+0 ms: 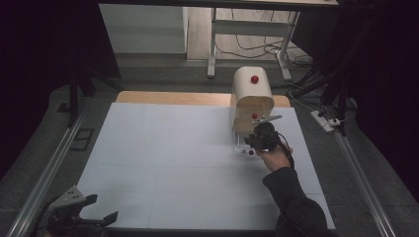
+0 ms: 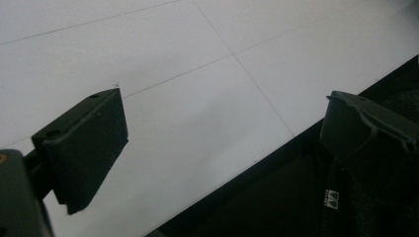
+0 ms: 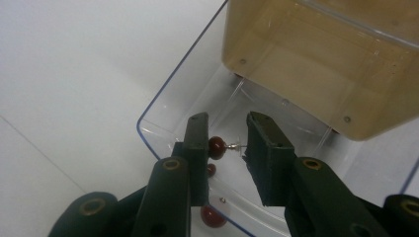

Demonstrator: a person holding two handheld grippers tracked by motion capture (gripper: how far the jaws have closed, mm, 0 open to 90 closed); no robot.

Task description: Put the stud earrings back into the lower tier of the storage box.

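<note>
Right gripper (image 3: pixel 225 131) sat at about three o'clock on the white tabletop (image 1: pixel 163 163), pressed up to the front of a cream, round-topped box (image 1: pixel 252 96) with a red knob (image 1: pixel 254 79) on top. From the high view the hand (image 1: pixel 276 157) and gripper body hid what the jaws were doing. The right gripper view filled that in: the jaws stood narrowly apart on either side of a small dark red knob (image 3: pixel 216 146) on a metal stem, fixed to the front wall of a clear plastic drawer (image 3: pixel 163 106) pulled out from under the box's wooden base; whether they actually pinched the knob could not be told. Left gripper (image 1: pixel 91 210) lay at seven o'clock near the tabletop's front edge, and the left gripper view showed its jaws spread wide over bare white surface.
</note>
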